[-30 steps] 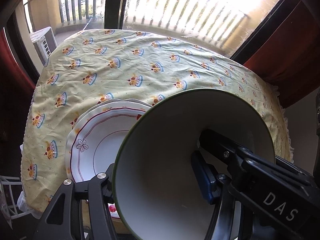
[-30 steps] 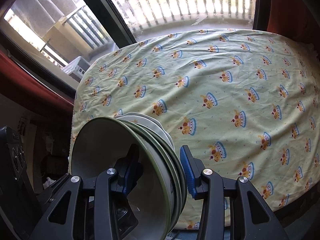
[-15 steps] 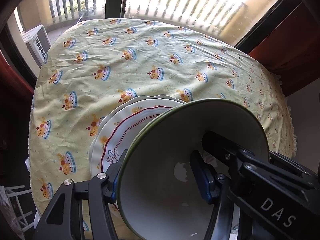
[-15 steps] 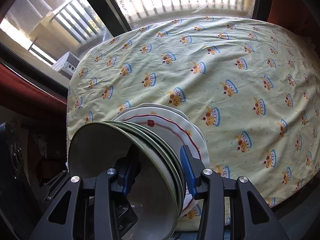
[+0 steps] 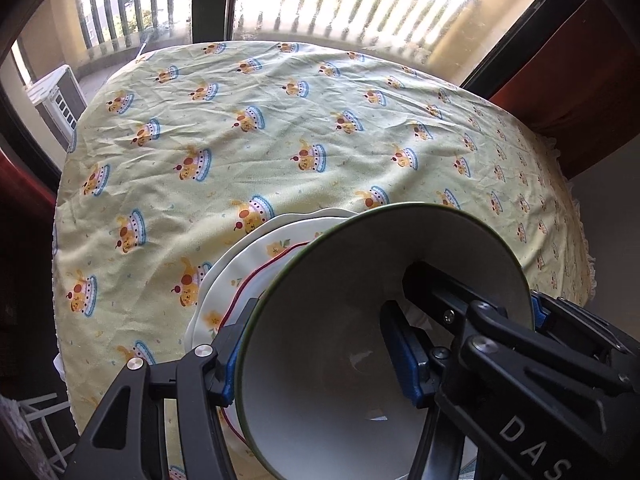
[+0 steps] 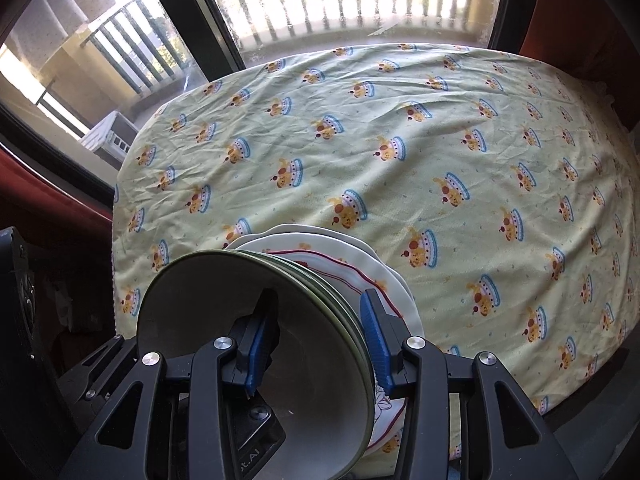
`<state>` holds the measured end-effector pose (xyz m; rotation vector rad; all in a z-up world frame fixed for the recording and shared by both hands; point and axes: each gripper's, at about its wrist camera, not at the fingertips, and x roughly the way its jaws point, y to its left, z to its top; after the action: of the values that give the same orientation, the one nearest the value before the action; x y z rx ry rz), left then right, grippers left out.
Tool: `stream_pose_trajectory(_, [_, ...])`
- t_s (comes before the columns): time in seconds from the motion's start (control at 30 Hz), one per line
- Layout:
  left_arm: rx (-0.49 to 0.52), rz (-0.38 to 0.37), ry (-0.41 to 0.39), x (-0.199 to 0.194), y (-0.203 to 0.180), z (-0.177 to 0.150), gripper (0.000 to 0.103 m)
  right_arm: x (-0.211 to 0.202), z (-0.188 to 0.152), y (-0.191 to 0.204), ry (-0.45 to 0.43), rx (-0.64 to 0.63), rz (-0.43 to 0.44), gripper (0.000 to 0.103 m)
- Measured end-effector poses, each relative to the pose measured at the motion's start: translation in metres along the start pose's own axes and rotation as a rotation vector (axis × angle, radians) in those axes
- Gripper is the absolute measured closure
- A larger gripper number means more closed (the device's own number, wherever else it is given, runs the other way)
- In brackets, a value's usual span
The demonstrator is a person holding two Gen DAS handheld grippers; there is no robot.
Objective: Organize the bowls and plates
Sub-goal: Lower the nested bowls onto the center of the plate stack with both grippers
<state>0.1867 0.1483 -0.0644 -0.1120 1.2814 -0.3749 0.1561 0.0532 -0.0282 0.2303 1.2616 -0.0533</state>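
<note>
On the left side, the left tool (image 5: 316, 364) is closed on a stack of bowls (image 5: 360, 320). One blue pad (image 5: 230, 376) is outside the stack, against its left rim. The other pad sits inside the top bowl. The bowls are white inside with a thin green rim, and they are tipped on their side, so the open mouth faces the camera.

Behind the bowls, a little to the left, is a stack of plates (image 5: 256, 264). The plates are white with a wavy edge, a red line and small yellow pictures. They are tilted too. It is hard to tell if they touch the cloth.

The worktop (image 5: 280, 128) is round and covered in a pale yellow cloth with little cake pictures. Behind it is a big window (image 5: 360, 0) with bright light and railings outside.

On the right side, the right tool (image 6: 316, 336) is also closed on the same stack of bowls (image 6: 248, 340). One blue pad (image 6: 258, 352) is inside the top bowl. The other pad presses on the green rims from the right. From here you can see several bowl rims nested close together. The plates (image 6: 360, 260) lean just behind the bowls. The yellow worktop (image 6: 440, 140) spreads out far to the right.
</note>
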Motion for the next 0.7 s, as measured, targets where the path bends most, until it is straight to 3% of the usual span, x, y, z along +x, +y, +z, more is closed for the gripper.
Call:
stream_pose_trajectory(0.33, [-0.003,0.025,-0.010,0.010,0.003,0.008,0.043,0.011,0.009,0.004,-0.007,-0.024,-0.001,0.057])
stream_pose_trajectory(0.53, [0.029,-0.003,-0.009,0.014,0.003,0.007,0.040,0.021,0.010,0.000,0.013,0.011,0.016,0.053])
stream_pose_trajectory(0.7, [0.056,-0.012,0.001,0.015,0.003,0.001,0.029,0.025,0.002,-0.006,0.025,0.071,0.019,0.052])
